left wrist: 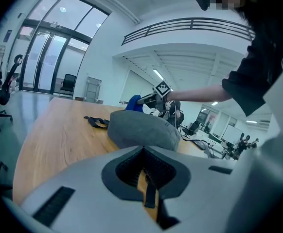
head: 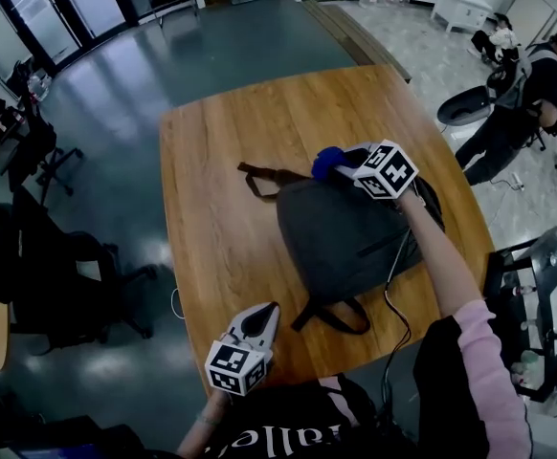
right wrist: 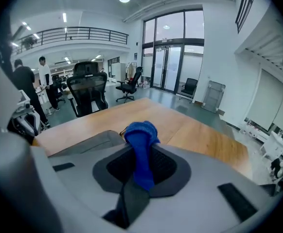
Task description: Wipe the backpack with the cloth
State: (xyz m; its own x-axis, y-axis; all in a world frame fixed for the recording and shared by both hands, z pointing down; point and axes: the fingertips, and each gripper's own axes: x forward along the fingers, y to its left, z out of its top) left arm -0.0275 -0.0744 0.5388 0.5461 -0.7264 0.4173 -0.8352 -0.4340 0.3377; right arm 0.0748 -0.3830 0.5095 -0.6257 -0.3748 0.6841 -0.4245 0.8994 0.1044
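Note:
A dark grey backpack [head: 350, 237] lies flat on the wooden table [head: 211, 161], its straps trailing to the far left and near edge. My right gripper [head: 341, 163] is shut on a blue cloth [head: 327, 162] and hovers at the backpack's far top edge. In the right gripper view the blue cloth [right wrist: 141, 149] sticks out between the closed jaws, with the backpack [right wrist: 88, 142] just below on the left. My left gripper [head: 259, 325] sits low near the table's front edge, shut with nothing in it. From the left gripper view the backpack [left wrist: 141, 129] bulges ahead.
A brown strap [head: 259, 175] lies on the table left of the backpack. A thin cable [head: 393, 304] runs off the front edge. Black office chairs [head: 49, 266] stand left of the table. A person [head: 523, 94] is at the far right.

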